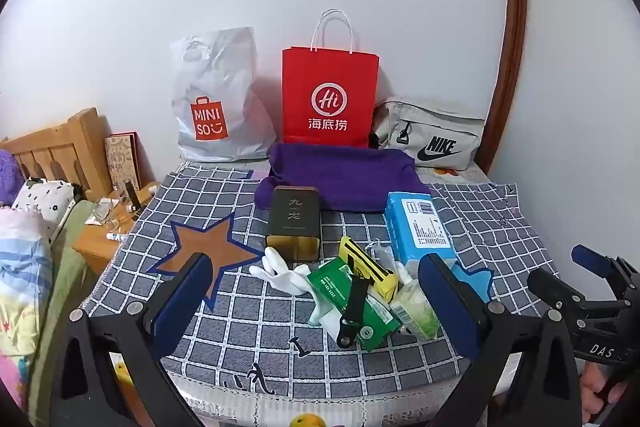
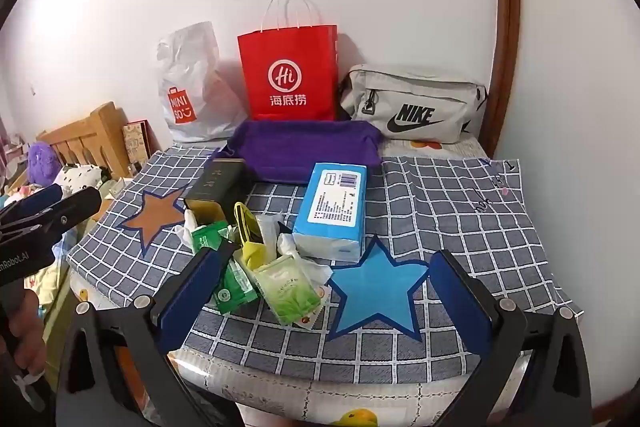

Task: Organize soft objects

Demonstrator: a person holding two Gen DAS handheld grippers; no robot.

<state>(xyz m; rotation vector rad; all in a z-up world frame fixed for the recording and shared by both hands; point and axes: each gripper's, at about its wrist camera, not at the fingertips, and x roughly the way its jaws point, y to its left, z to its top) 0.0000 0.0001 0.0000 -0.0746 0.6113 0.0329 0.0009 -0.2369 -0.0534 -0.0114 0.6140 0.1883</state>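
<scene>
Soft, light clutter fills the left wrist view: a white glove point(image 1: 285, 277), green tissue pack point(image 1: 352, 301) and pale pack point(image 1: 416, 311) heaped near centre on the checked cloth point(image 1: 248, 323), between the left gripper point(image 1: 316, 301) fingers, spread apart and empty. They should squash easily; pinch a pack across its middle.

From the right wrist view, the right gripper point(image 2: 320, 291) is likewise parted, with open cloth to the right and the table edge near.
</scene>
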